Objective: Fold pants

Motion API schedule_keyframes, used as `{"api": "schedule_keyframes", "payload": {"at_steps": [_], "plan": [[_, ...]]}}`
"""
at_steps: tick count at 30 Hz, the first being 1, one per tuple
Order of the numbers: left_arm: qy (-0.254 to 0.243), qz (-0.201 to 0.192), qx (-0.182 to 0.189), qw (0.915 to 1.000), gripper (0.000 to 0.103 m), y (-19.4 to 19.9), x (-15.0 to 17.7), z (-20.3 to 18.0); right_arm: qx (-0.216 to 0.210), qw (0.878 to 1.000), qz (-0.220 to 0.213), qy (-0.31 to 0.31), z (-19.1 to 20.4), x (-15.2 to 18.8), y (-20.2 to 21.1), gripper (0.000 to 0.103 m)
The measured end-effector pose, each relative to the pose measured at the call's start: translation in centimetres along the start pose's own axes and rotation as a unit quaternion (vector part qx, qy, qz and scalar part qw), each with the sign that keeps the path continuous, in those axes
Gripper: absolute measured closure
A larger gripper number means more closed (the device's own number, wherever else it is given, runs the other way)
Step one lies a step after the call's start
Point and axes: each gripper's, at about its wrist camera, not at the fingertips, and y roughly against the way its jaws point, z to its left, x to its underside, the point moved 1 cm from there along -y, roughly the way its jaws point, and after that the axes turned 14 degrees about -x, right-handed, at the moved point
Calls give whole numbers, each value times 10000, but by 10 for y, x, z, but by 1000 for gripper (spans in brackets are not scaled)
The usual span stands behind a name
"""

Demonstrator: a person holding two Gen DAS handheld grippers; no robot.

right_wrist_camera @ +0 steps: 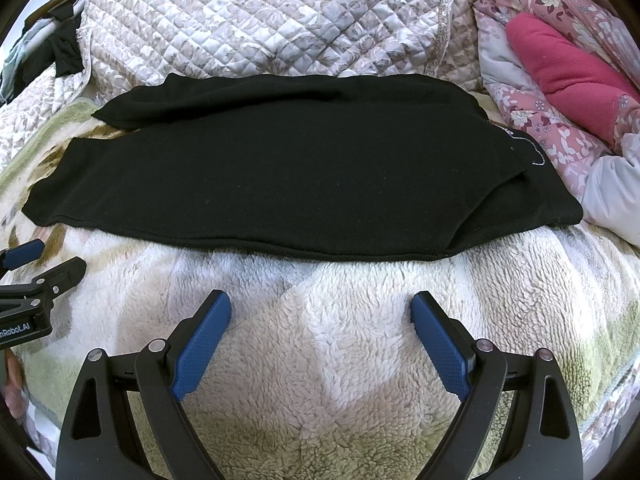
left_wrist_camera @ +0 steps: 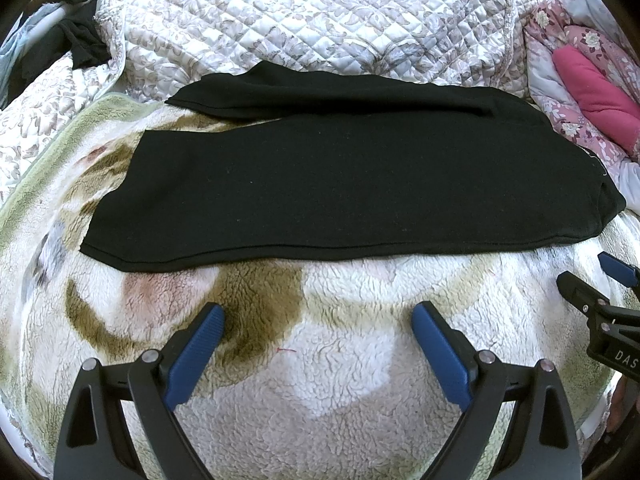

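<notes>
Black pants [left_wrist_camera: 340, 176] lie flat on a fleece blanket [left_wrist_camera: 320, 380], legs pointing left, waist at the right. The two legs lie apart at the left, the far one narrower. In the right wrist view the pants [right_wrist_camera: 296, 172] show a white label near the waist. My left gripper [left_wrist_camera: 318, 316] is open and empty, hovering over the blanket just short of the pants' near edge. My right gripper [right_wrist_camera: 320, 304] is open and empty, also just short of the near edge. Each gripper shows at the edge of the other's view.
A quilted floral bedspread [left_wrist_camera: 300, 12] rises behind the pants. A pink floral duvet with a magenta fleece [right_wrist_camera: 568, 68] is bunched at the right. Dark clothes [left_wrist_camera: 76, 40] lie at the far left.
</notes>
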Motion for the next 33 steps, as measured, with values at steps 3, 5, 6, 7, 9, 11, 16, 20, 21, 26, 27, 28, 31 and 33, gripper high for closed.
{"api": "schedule_keyframes", "payload": {"at_steps": [3, 5, 6, 7, 9, 11, 16, 20, 21, 26, 27, 28, 31, 33], "plan": [[-1, -3, -2, 10000, 7, 0, 0, 0, -2, 10000, 2, 7, 0, 0, 0, 11], [3, 2, 0, 10000, 6, 0, 0, 0, -7, 10000, -6, 3, 0, 0, 0, 11], [4, 2, 0, 10000, 6, 0, 0, 0, -3, 10000, -3, 4, 1, 0, 0, 11], [1, -1, -1, 10000, 6, 0, 0, 0, -3, 10000, -2, 8, 1, 0, 0, 11], [-1, -6, -2, 10000, 6, 0, 0, 0, -16, 10000, -1, 0, 0, 0, 0, 11], [-4, -10, -3, 10000, 6, 0, -1, 2, -27, 10000, -23, 5, 0, 0, 0, 11], [-2, -13, -1, 10000, 6, 0, -1, 2, -50, 10000, -74, 29, -2, 1, 0, 11], [3, -27, 3, 10000, 6, 1, -2, 3, -59, 10000, -57, 25, -2, 2, 1, 11], [2, -26, 1, 10000, 6, 1, -2, 3, -57, 10000, -56, 32, -2, 2, 1, 11], [-3, -14, 44, 10000, 6, 1, -3, 5, -126, 9999, -5, -2, -1, 0, 0, 11], [-26, -16, 54, 10000, 6, 1, -3, 5, -137, 9999, 0, 6, -1, 1, 1, 11], [-53, -18, 66, 10000, 6, 1, -4, 5, -143, 9999, 2, 1, -2, 0, 1, 11], [-80, 2, 139, 9999, 7, 1, -6, 7, -178, 9998, -16, -58, -3, -1, 3, 11], [-71, 7, 191, 9998, 7, 2, -5, 8, -242, 9995, -79, -176, -7, -2, 7, 12]]}}
